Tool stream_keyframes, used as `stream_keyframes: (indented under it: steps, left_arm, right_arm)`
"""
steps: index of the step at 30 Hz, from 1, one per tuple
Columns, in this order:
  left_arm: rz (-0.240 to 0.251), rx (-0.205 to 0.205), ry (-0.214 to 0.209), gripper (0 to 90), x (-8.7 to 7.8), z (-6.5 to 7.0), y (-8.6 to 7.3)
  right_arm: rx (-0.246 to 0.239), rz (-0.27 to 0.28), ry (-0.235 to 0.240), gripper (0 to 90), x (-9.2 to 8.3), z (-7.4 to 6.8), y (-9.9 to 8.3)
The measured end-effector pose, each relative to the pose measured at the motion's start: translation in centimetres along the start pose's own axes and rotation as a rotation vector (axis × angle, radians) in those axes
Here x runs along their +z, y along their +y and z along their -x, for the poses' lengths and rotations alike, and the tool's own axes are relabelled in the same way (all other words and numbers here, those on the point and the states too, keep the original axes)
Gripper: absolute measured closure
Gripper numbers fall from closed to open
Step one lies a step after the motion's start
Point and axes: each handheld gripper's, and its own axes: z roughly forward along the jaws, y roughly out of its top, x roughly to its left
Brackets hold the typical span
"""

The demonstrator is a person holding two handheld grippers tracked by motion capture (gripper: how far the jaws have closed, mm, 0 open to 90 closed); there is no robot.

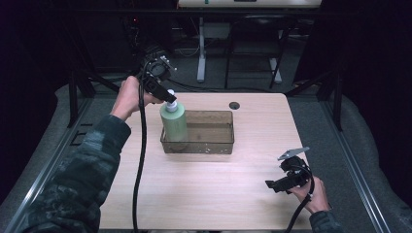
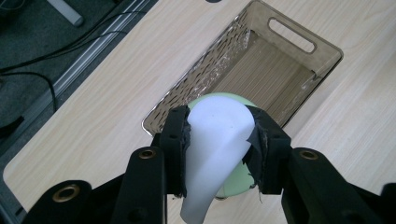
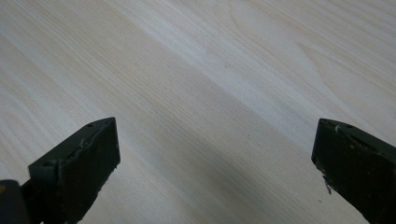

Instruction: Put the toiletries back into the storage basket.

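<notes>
Tongs of the left gripper [image 2: 219,144] were clenched on the white cap [image 2: 217,140] of a pale green bottle [image 1: 173,124], the two black pads pressing it from either side, while the tongs of the right gripper [image 1: 278,184] stood released and wide apart over bare wood with nothing between them. The bottle stood upright in the left end of a clear, smoke-tinted plastic bin [image 1: 214,145], its base down inside and apparently at or near the bin floor, though whether it rested there fully could not be told. Judging from this, the placing of the bottle into the bin looked nearly done: it was inside the walls and upright, and what remained was to settle it, let go of the cap and lift the left gripper away. The rest of the bin was empty, so the bottle had open room toward the right, but its left side sat close to the bin's left wall and near wall, leaving little play there. The bin lay toward the far middle of the tabletop [image 1: 218,194], near a round cable hole [image 1: 234,105]. The right gripper rested low near the right front corner, well apart from the bin, and the wide stretch of wood between them was unobstructed.
</notes>
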Motion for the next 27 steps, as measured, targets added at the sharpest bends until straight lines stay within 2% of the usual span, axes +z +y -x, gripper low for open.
stream_keyframes:
  steps: [13,27]
  left_arm:
    - [-0.029,0.007,-0.009,62.6,0.2,0.2,-0.6]
    - [-0.026,-0.005,-0.007,62.5,0.2,-0.1,-1.4]
  right_arm:
    - [-0.004,0.001,0.0,0.7,-0.1,0.0,0.1]
    - [-0.009,0.002,0.0,0.7,-0.1,0.2,0.0]
